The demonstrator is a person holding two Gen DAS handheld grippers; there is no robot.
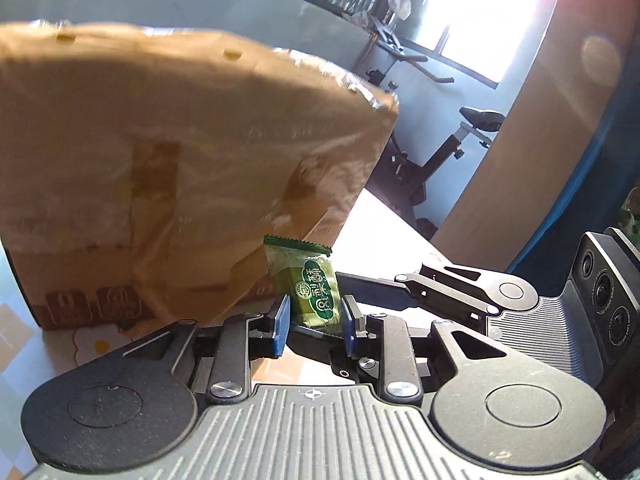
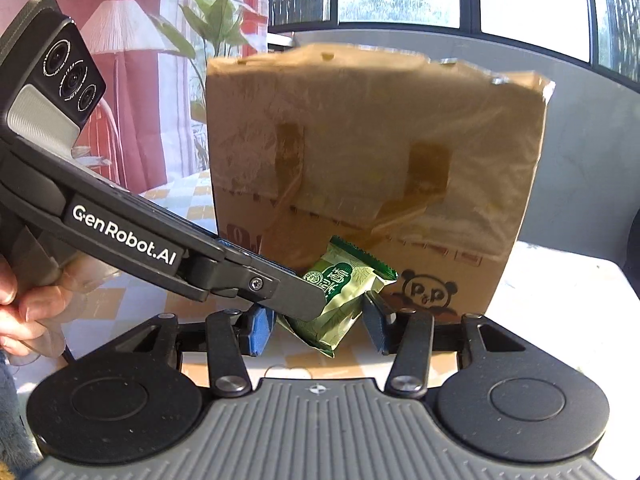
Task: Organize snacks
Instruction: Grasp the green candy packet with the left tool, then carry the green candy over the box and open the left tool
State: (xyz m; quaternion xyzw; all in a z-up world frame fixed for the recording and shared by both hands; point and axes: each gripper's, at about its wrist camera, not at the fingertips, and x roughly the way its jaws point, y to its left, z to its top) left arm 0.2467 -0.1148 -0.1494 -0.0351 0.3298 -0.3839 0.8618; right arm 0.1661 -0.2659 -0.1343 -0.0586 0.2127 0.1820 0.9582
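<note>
While the left gripper [image 1: 316, 318] clamps the green snack packet [image 1: 310, 280] between its two blue pads [image 1: 280, 326], the packet stands nearly upright in its own wrist view, long axis running up out of the jaws, serrated top edge toward the brown paper bag [image 1: 180, 152]. Those jaws are closed down to the packet's width and nothing else is in them. Seen from the right wrist, the left gripper [image 2: 298, 302] reaches in from the left with its black finger laid across the packet [image 2: 344, 300], which is tilted there, one corner high toward the bag [image 2: 376, 168] and the other low.

Further right, the right gripper [image 2: 320, 330] is spread wide, wider than the packet; its blue left pad [image 2: 258, 332] and dark right pad sit either side of the lower part of the packet, and neither looks pressed against it. It holds nothing.

Both sets of jaws therefore meet at the packet, which hangs above the checked tablecloth [image 2: 188, 200], just in front of the bag's lower face near the panda print [image 2: 428, 290]. My reading is a handover or a two-handed pull: the right jaws already straddle the packet across its short axis, so closing them is the move that counts. The bag's mouth is well above.
</note>
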